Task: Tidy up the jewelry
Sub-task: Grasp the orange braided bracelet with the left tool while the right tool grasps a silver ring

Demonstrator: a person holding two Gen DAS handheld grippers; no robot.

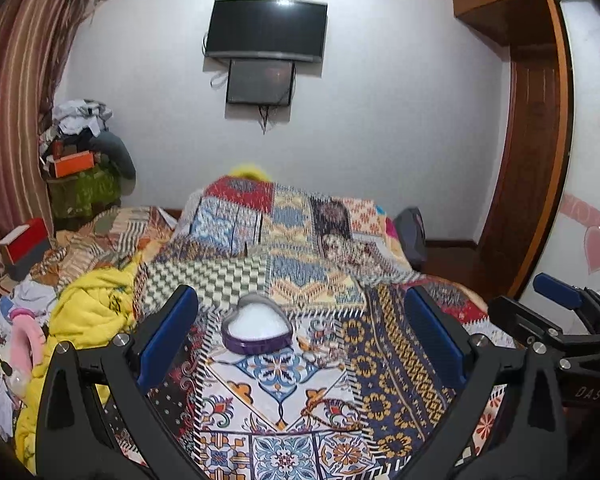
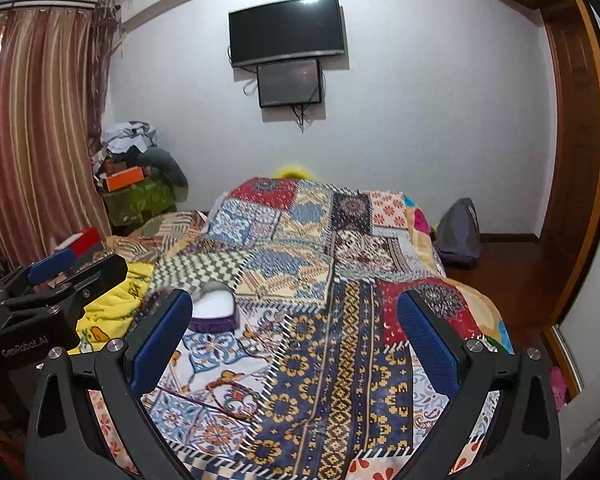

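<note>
A purple heart-shaped box (image 1: 257,330) with a white lining lies open on the patchwork bedspread (image 1: 384,376), just ahead of my left gripper (image 1: 300,336). Small jewelry pieces (image 1: 320,346) lie on the cloth to its right; they are hard to make out. My left gripper is open and empty. In the right wrist view the box (image 2: 214,312) sits ahead and to the left, beside my left blue finger pad (image 2: 162,336). Thin jewelry (image 2: 260,344) lies on the cloth near it. My right gripper (image 2: 296,338) is open and empty. Each gripper shows at the other view's edge.
A yellow blanket (image 1: 88,312) is bunched at the bed's left. Clutter and boxes (image 1: 80,164) pile in the far left corner by the curtain. A TV (image 1: 266,30) hangs on the far wall. A grey bag (image 2: 458,232) stands on the floor at the right by the wooden wardrobe.
</note>
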